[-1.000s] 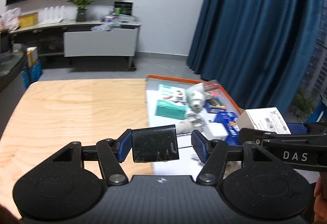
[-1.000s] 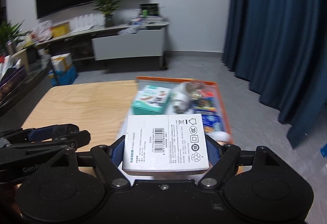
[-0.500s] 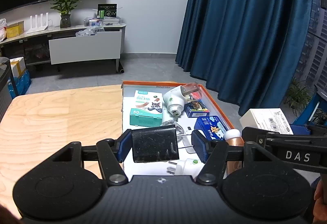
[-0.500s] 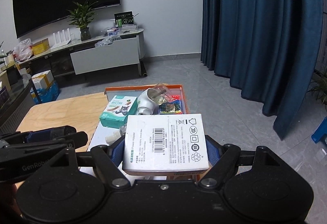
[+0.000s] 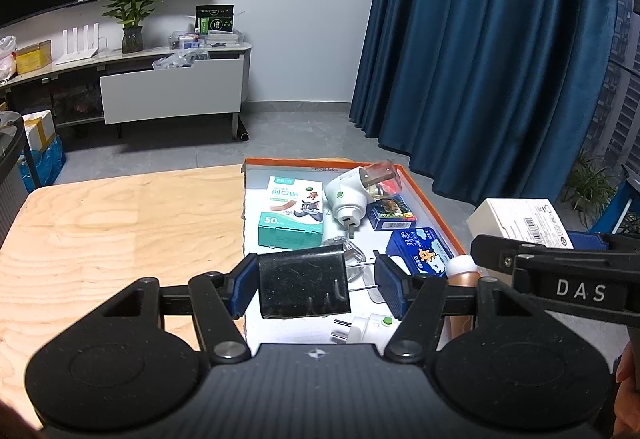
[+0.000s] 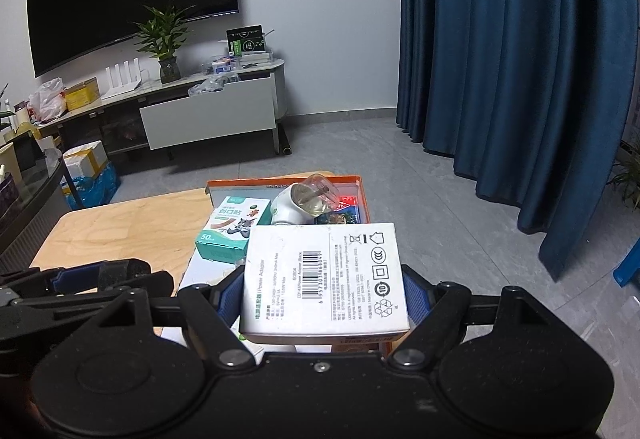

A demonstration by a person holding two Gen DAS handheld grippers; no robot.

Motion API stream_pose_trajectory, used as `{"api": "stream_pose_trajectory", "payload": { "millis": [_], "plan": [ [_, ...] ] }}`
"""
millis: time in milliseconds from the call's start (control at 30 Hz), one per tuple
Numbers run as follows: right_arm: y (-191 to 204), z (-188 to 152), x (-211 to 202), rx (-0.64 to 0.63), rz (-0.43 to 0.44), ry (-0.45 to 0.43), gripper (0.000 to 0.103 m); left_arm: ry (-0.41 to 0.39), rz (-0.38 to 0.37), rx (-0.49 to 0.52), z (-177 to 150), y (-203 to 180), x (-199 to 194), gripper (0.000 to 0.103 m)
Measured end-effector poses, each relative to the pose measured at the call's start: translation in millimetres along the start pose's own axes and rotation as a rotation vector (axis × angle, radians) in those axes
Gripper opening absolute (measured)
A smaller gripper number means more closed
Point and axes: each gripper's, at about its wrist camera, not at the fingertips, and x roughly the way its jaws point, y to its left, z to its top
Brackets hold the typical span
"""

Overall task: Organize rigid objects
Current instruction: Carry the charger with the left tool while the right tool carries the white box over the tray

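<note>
My left gripper (image 5: 316,279) is shut on a black power adapter (image 5: 302,285): the left pad presses its body and its metal prongs reach the right pad. It hangs over the near end of an orange-rimmed tray (image 5: 432,207). My right gripper (image 6: 324,287) is shut on a white power-adapter box (image 6: 324,271), barcode side up, above the same tray (image 6: 280,181). In the left wrist view that box (image 5: 516,219) shows at the right. The tray holds a teal plaster box (image 5: 290,215), a white plug-in vaporizer (image 5: 348,195), blue boxes (image 5: 420,251), a bronze bottle (image 5: 462,273) and a white plug (image 5: 368,331).
The tray lies on the right end of a pale wooden table (image 5: 120,239); bare wood stretches to its left. Beyond the table's right edge are grey floor and a blue curtain (image 5: 480,59). A low TV cabinet (image 5: 172,95) with a plant stands by the far wall.
Both grippers swung sideways with their loads in the first half second, so the tray now sits nearer the middle of each view. Both grips are unchanged, and since then nothing has moved.
</note>
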Motion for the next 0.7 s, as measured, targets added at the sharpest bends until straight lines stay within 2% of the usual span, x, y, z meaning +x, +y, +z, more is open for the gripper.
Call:
{"api": "stream_pose_trajectory", "payload": {
  "millis": [700],
  "plan": [
    [-1.5, 0.3, 6.8, -0.013, 0.006, 0.016, 0.092, 0.011, 0.005, -0.004, 1.1, 2.5, 2.8, 0.063]
  ]
}}
